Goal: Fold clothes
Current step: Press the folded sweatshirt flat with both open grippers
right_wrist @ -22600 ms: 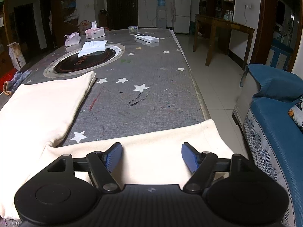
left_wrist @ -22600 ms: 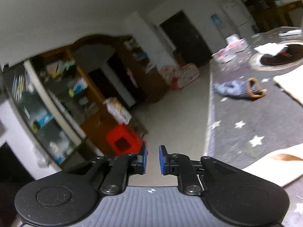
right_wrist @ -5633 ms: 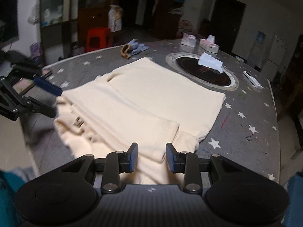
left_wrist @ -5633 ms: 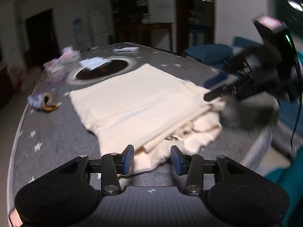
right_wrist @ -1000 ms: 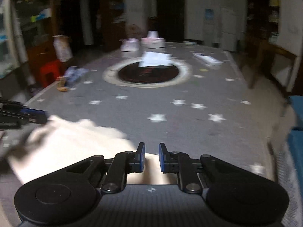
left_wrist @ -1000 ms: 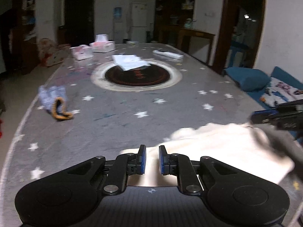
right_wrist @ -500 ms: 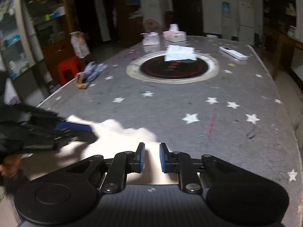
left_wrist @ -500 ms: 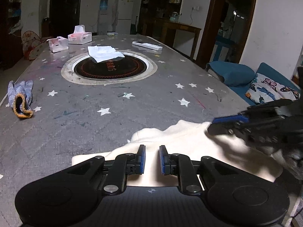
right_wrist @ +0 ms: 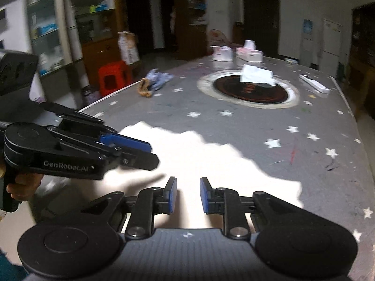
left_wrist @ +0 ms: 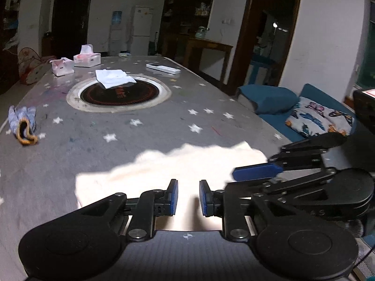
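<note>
Nearest, my left gripper (left_wrist: 188, 197) has its blue-padded fingers (left_wrist: 173, 196) parted by a narrow gap, nothing between them, above the folded cream cloth garment (left_wrist: 178, 164). My right gripper (right_wrist: 188, 195) matches it: a small gap between its fingers, nothing held, over the same garment near the table's front edge. Each tool appears side-on in the other's view, its blue pads poised at the cloth's outer end; whether they touch the fabric I cannot tell. A hand (right_wrist: 22, 183) grips the left tool's handle. Beyond, on the grey star-patterned table (left_wrist: 140, 131), lies a blue work glove with an orange cuff (left_wrist: 22, 125), then a round black inset hob (left_wrist: 118, 92) carrying a white cloth (left_wrist: 113, 77). Farthest are a white remote control (left_wrist: 163, 68) and two pink tissue boxes (left_wrist: 86, 57).
</note>
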Motion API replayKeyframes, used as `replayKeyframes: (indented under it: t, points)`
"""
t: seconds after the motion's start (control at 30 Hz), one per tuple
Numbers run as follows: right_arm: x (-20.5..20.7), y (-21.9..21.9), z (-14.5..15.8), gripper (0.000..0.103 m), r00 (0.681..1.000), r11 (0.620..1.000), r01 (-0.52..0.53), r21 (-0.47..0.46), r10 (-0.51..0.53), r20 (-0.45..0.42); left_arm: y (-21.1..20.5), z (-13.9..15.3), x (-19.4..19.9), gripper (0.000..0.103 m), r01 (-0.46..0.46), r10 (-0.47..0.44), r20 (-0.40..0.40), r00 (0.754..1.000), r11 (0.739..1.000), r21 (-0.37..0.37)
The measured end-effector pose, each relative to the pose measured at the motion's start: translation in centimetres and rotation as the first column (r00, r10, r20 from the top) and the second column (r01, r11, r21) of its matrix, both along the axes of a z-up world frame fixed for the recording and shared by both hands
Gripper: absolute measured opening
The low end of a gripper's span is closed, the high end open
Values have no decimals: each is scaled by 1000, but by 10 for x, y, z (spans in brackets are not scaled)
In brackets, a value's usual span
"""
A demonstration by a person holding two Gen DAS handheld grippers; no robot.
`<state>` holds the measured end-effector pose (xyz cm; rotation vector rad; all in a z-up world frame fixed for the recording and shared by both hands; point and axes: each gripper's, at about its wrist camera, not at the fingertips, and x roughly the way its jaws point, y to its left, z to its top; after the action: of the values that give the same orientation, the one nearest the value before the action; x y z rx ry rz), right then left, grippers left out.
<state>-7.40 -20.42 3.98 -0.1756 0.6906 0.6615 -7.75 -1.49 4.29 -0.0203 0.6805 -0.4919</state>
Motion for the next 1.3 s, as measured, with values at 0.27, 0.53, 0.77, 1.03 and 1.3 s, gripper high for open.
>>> replayKeyframes:
  t: [0.27,0.53,0.77,1.03,1.3]
  points:
    - [-22,14,-17,22,1000,998,-21,-58,23,21,0,-23,-29,22,-8,8,-17,1000,1000,-17]
    - [-30,5,-10,23,1000,999,0,-53,1,24,5,-24,-34,22,-18,18,-14,1000,999,-43]
    - [-35,-2,-8,27,999,998,24,-50,-23,22,10,-27,-40,23,-28,27,-23,999,998,-58]
    - [-30,-35,-14,29,990,990,136,-47,-137,-14,17,-28,-42,23,-50,48,-32,998,996,-77]
    - [-27,-45,-8,33,988,987,157,-27,-157,-1,21,-28,-42,24,-63,60,-42,997,995,-83]
